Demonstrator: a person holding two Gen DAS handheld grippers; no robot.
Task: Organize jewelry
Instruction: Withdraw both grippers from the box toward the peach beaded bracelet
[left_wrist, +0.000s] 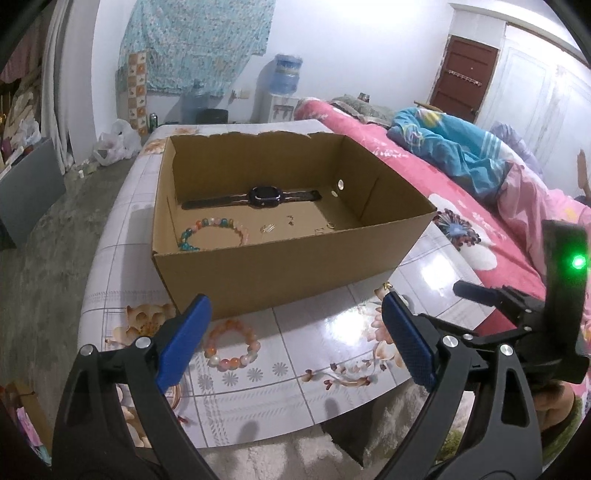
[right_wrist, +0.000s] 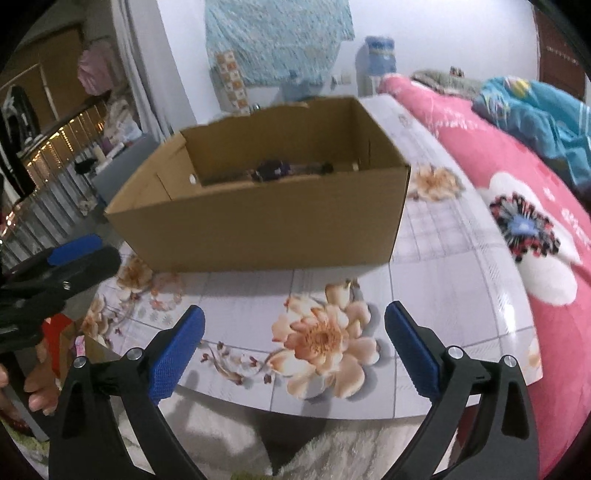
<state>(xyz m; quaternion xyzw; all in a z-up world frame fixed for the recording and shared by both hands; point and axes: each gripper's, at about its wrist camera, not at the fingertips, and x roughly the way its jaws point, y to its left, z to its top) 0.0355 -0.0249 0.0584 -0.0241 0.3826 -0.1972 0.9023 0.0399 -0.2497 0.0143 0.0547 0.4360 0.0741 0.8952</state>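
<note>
Box: your cardboard box (left_wrist: 280, 273) stands open-topped on the floral table (left_wrist: 332, 332), near wall toward you; judged the collecting place, set within reach of both hands.
Contents: a dark wristwatch (left_wrist: 264, 196) lies flat along the far wall, a multicoloured bead bracelet (left_wrist: 210, 230) near the front left corner, and a few small metal pieces (left_wrist: 291, 223) on the floor between; too small to name.
Outstanding item: one peach-and-white bead bracelet (left_wrist: 232, 345) lies on the table just in front of the box, outside it. A small gold piece (left_wrist: 388, 286) sits near the box's front right corner; what it is cannot be told.
Left gripper (left_wrist: 295, 341): your jaws stand wide and released, nothing between the pads; the loose bracelet lies just inside the left blue pad (left_wrist: 181, 347). Judged lined up for that pickup.
Right gripper (right_wrist: 293, 354): jaws spread wide, empty, over bare table with only printed flowers beneath; nothing to take there.
Risk: beads may roll or slip from a pinch across the ring's edge.
</note>
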